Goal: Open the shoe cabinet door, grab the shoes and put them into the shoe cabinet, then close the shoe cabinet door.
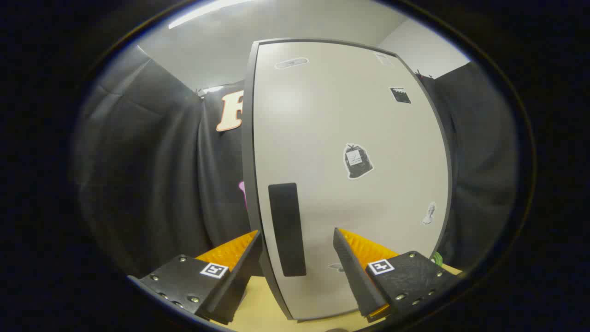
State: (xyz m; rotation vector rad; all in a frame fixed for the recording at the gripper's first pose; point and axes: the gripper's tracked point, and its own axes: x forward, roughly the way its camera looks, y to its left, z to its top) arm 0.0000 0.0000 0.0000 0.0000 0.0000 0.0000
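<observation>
My claw (297,237) is spread wide and grips nothing; its fingers straddle the dark handle (286,229) at the near edge of the pale cabinet door (350,184). A light wooden surface (258,304) lies below, with black cloth (152,175) hanging beyond.

No words or numbers can be read here. The shoe cabinet door (350,184) has a few stickers. One sticker (357,161) in the middle shows a dark bag with a tiny white tag, too small to read. A small dark square sticker (400,95) sits higher up. A pale little one (429,214) is near the far edge. Each finger (387,272) of the gripper (297,240) has a square black-and-white code mark (380,266), not letters. The fingers are spread wide apart, with the door's edge between them.
</observation>
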